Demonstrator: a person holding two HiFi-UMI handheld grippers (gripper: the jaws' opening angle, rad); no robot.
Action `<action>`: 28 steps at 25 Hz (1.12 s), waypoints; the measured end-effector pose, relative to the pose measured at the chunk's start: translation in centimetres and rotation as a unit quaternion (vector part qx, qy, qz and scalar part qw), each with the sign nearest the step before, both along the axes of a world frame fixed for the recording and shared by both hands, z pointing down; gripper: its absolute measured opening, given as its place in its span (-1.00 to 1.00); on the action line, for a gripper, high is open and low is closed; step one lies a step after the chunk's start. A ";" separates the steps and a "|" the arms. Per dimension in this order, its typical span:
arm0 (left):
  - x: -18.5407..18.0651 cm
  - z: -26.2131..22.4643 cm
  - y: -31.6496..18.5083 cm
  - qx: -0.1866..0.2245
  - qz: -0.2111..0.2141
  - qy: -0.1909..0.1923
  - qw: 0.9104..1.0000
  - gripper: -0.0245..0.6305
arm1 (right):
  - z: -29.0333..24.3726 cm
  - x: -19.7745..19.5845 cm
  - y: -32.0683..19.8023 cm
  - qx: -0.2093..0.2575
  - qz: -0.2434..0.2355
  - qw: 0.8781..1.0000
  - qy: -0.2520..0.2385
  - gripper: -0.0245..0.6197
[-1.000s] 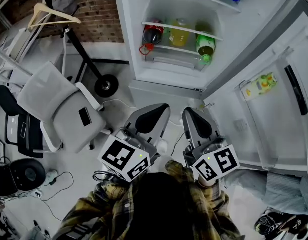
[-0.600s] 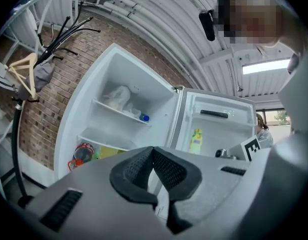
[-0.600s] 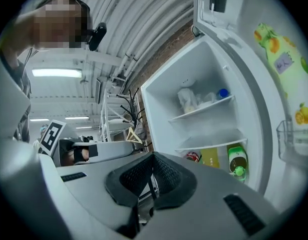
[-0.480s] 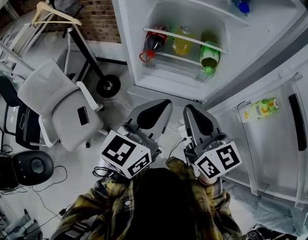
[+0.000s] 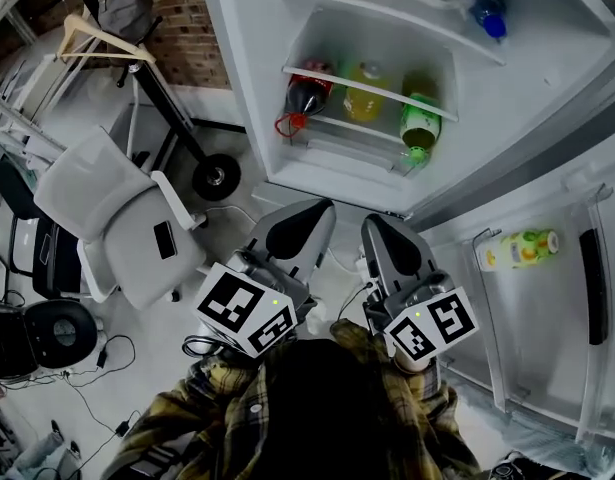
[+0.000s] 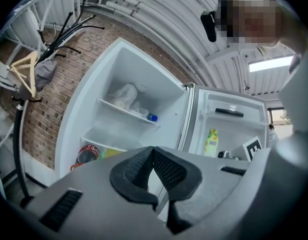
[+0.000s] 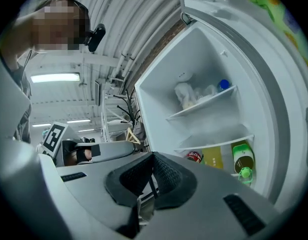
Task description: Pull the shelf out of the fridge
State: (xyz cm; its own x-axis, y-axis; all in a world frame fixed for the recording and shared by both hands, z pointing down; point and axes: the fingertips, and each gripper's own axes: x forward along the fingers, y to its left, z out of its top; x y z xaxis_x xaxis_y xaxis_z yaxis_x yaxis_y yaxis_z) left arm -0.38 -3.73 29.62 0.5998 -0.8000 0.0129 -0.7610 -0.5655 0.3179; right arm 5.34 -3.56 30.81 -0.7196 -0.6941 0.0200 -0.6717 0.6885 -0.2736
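left fingers: my left gripper [image 5: 312, 216] is shut tight, pads pressed together with nothing between them, hanging in front of the open white fridge [image 5: 237, 88]
right fingers: same for my right gripper [image 5: 379, 224], clamped closed and empty, just beside the left one
shelves: two thin white shelves are inside. The lower shelf [image 5: 372, 81] is bare on top, with a dark cola bottle [image 5: 305, 93] and a green bottle [image 5: 417, 123] lying under it. The upper shelf [image 5: 387, 8] carries a blue-capped bottle [image 5: 484, 3]
where I'm at: not touching either shelf yet, both seated in the fridge, so I'd say the pull hasn't started
worry 1: reaching in with closed fingers just bumps the shelf edge, so they need opening first
worry 2: yanking one side harder would probably skew the shelf and jam it in its slots
worry 3: if it's the upper one, the blue-capped bottle likely rolls off
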 end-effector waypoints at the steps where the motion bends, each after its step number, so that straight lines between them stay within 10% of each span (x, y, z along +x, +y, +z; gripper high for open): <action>1: 0.0 0.0 -0.6 0.000 0.003 0.000 1.000 -0.92 | 0.0 0.0 -0.6 -0.001 0.003 1.000 -0.001 -0.87; 28: -3.6 -0.3 -16.1 0.006 0.123 -0.011 0.992 -0.92 | -1.1 -3.5 -16.6 0.011 0.121 0.992 -0.018 -0.87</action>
